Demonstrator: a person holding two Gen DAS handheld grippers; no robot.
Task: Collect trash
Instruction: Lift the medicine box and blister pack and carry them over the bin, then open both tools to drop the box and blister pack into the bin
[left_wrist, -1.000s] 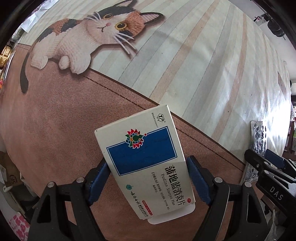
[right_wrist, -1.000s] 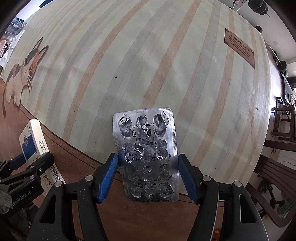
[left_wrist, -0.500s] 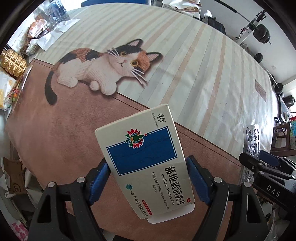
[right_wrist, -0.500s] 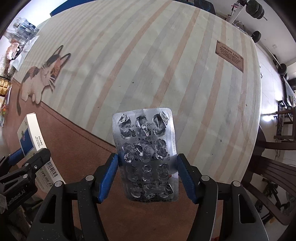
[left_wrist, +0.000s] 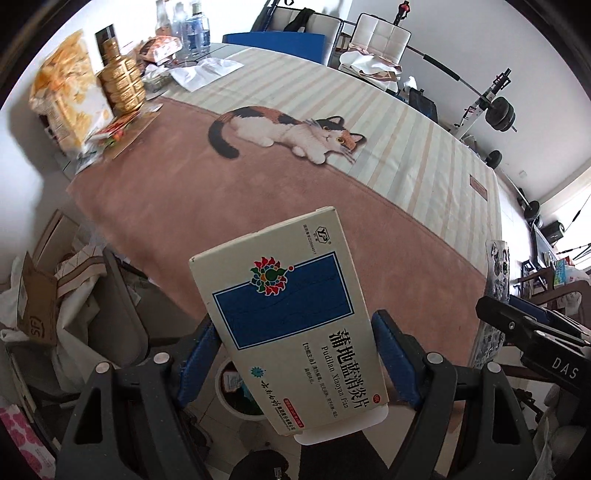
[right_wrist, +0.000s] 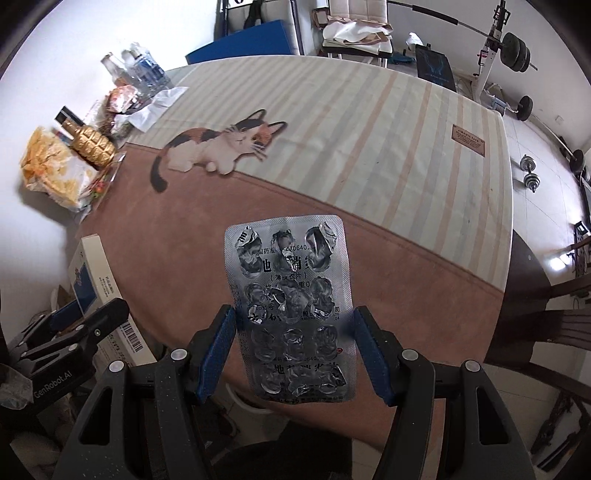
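Two grippers held above a cat-print tablecloth (left_wrist: 406, 147): left gripper (left_wrist: 295, 350) clamps a medicine box (left_wrist: 288, 314), right gripper (right_wrist: 293, 350) clamps an emptied blister pack (right_wrist: 291, 306); snack bags (left_wrist: 62, 99) far left

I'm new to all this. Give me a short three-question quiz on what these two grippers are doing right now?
1. True or false: the left gripper holds a medicine box.
2. The right gripper holds: A) a bottle B) a used blister pack C) nothing.
3. Fill in: the tablecloth shows a picture of a ____.

Key: 1 true; 2 B; 3 cat.
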